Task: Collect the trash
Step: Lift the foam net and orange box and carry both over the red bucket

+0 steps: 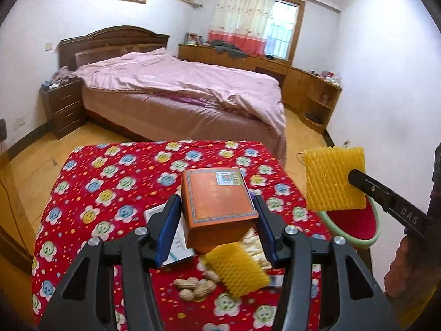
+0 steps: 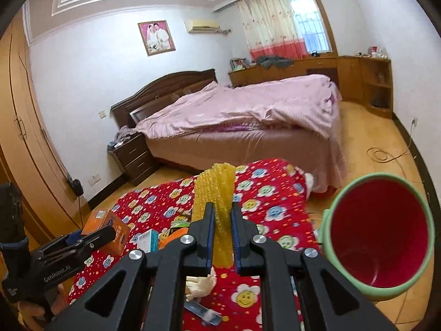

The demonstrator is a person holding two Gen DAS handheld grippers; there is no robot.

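the left gripper (image 1: 217, 220) clamps an orange cardboard box (image 1: 219, 207), the right gripper (image 2: 222, 237) pinches yellow foam netting (image 2: 217, 207); the red-lined green bin (image 2: 380, 237) looks empty, and peanuts (image 1: 197, 287), another foam net (image 1: 237, 270) and wrappers remain.

Two foam nets (image 1: 335, 179), one orange box (image 1: 220, 207)

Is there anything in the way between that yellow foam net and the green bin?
Nothing visible. The right gripper holds the yellow foam net in the air, and the green bin, its mouth open, stands just to its right past the table's edge.
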